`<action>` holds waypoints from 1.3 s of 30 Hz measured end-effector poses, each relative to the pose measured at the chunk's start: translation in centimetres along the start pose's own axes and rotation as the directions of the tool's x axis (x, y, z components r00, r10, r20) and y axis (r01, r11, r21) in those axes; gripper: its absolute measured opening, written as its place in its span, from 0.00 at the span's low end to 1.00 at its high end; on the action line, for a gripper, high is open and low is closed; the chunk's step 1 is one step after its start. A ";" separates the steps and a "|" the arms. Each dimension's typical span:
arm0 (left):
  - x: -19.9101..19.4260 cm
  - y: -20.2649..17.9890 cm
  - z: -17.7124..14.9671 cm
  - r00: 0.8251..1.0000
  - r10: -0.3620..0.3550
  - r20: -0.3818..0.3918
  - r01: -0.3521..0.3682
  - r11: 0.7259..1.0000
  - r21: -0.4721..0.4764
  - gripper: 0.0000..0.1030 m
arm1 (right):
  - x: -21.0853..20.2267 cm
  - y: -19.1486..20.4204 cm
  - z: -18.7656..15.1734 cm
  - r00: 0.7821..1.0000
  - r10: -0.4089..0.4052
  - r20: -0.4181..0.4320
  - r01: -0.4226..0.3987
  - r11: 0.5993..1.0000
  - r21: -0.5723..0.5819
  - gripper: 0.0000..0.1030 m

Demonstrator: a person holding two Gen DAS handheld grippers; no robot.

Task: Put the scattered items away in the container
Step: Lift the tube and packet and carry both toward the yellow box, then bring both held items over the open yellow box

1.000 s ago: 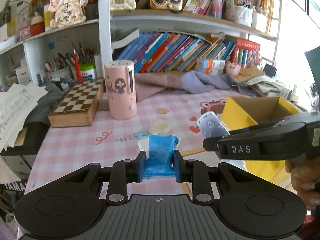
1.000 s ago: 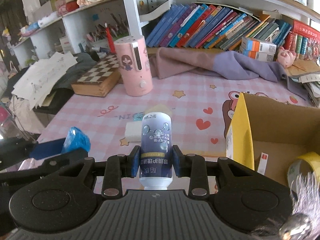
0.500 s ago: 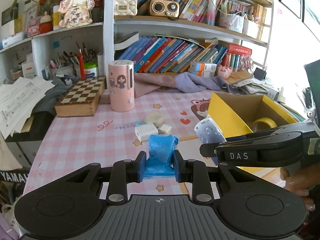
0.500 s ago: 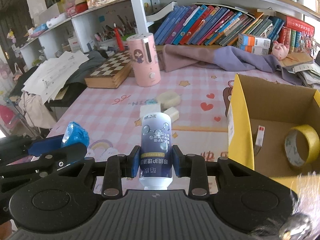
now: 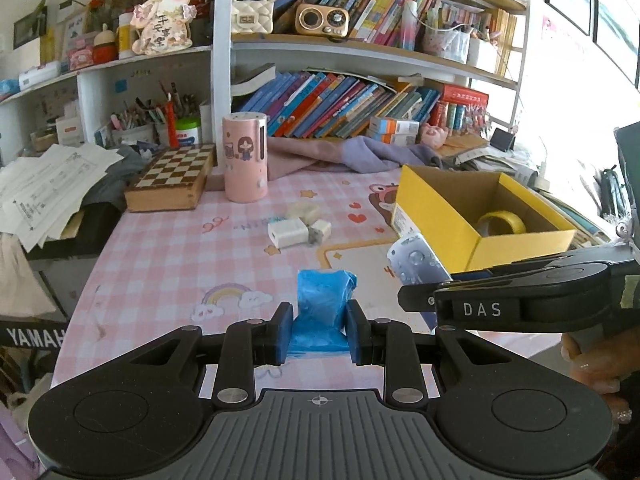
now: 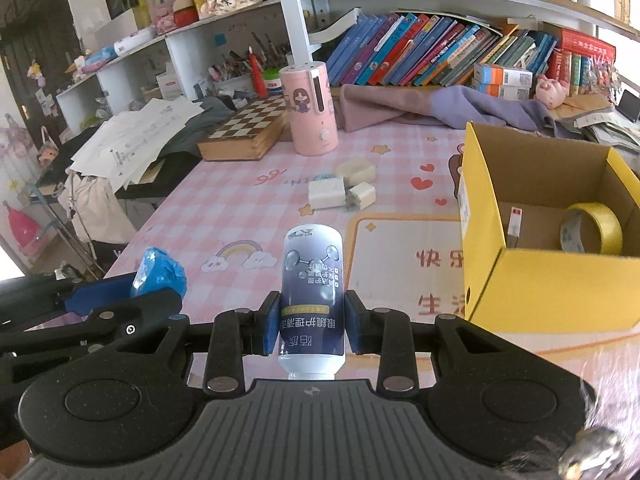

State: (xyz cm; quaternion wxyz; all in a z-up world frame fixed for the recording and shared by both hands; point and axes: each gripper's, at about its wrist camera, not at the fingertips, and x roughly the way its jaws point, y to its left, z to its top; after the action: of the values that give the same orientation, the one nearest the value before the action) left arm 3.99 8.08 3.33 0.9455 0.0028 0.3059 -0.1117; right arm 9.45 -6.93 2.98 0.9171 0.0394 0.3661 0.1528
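Claws over a pink checked table [image 5: 160,264], each clenched on an item: the left claw [image 5: 319,332], bottom centre of its own view, grips a crumpled blue packet [image 5: 324,308] between its pads, while the right claw [image 6: 311,330] clamps a dark bottle [image 6: 312,300] with white cap end toward the camera. Seen from the left, the right claw enters at the lower right of the frame with the bottle's base [image 5: 416,260] poking out just in front of the yellow box [image 5: 436,220]. The box stands open at the right of both views, a roll of yellow tape [image 6: 592,228] and a small white carton [image 6: 513,222] lying inside. Near the middle of the table sit a white charger [image 5: 288,233], a smaller white cube [image 5: 320,232] touching it, and a pale round pad [image 5: 303,211] just behind. Further back, a pink cylinder [image 5: 245,158] stands upright beside a chessboard box [image 5: 172,180], with a purple cloth [image 5: 340,156] below the bookshelves
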 end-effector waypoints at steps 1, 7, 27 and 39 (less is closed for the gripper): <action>-0.3 -0.1 -0.2 1.000 0.000 0.000 0.000 1.000 0.000 0.26 | -0.3 0.1 -0.3 1.000 0.000 0.001 0.000 1.000 0.001 0.30; -1.7 -0.6 -1.6 1.000 -0.018 -0.012 0.018 1.000 0.003 0.25 | -1.9 0.7 -2.3 1.000 -0.002 -0.002 0.002 1.000 0.011 0.30; -1.5 -5.0 -2.7 0.984 -0.170 -0.056 0.175 0.980 0.098 0.25 | -6.2 -2.6 -6.8 0.992 -0.120 -0.026 0.123 0.982 0.143 0.30; -1.2 -7.7 -2.6 0.962 -0.264 -0.069 0.272 0.951 0.148 0.25 | -8.6 -4.8 -8.3 0.978 -0.206 -0.043 0.210 0.953 0.217 0.30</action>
State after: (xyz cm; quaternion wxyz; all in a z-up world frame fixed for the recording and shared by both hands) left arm -0.06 1.03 2.43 0.9108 0.0379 0.3163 -0.2624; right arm -0.93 -14.52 1.70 0.9144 0.1004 0.3919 0.0145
